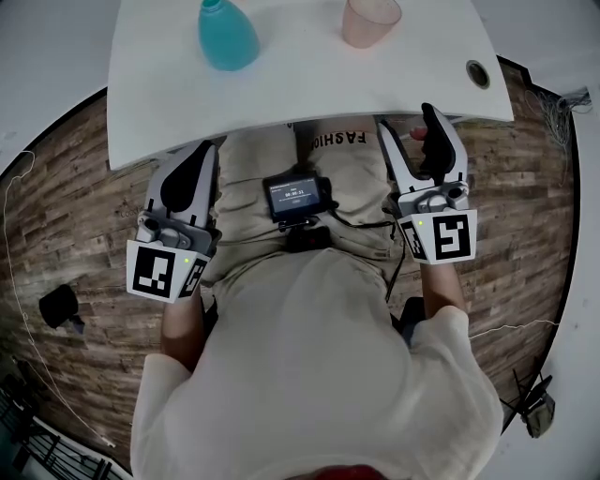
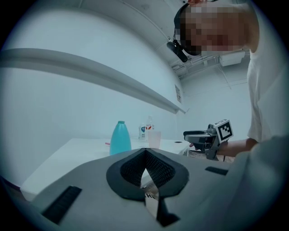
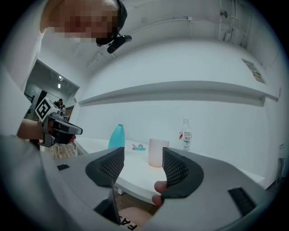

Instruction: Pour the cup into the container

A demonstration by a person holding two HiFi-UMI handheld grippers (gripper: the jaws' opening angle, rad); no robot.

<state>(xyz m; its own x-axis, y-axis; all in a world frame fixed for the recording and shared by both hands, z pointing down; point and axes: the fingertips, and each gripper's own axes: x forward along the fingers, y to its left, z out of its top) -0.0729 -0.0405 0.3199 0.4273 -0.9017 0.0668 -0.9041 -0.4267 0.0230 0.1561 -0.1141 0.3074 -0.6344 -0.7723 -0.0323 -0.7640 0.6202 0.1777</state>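
The left tool [image 1: 202,150] has its jaws closed together with nothing between them. The right tool [image 1: 408,117] has its jaws partly apart and empty. Both tools sit at the near edge of the white bench [image 1: 300,84]. The translucent pink plastic cup [image 1: 370,21] stands upright on the far part of the bench, ahead of the right tool. The teal plastic bottle-shaped container [image 1: 227,33] stands upright well apart from the cup, ahead of the left tool. Neither tool touches either item.

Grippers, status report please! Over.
Left gripper shut, empty. Right gripper open, empty. Pale pink plastic cup untouched on white table, near teal plastic bottle. Nothing blocking.
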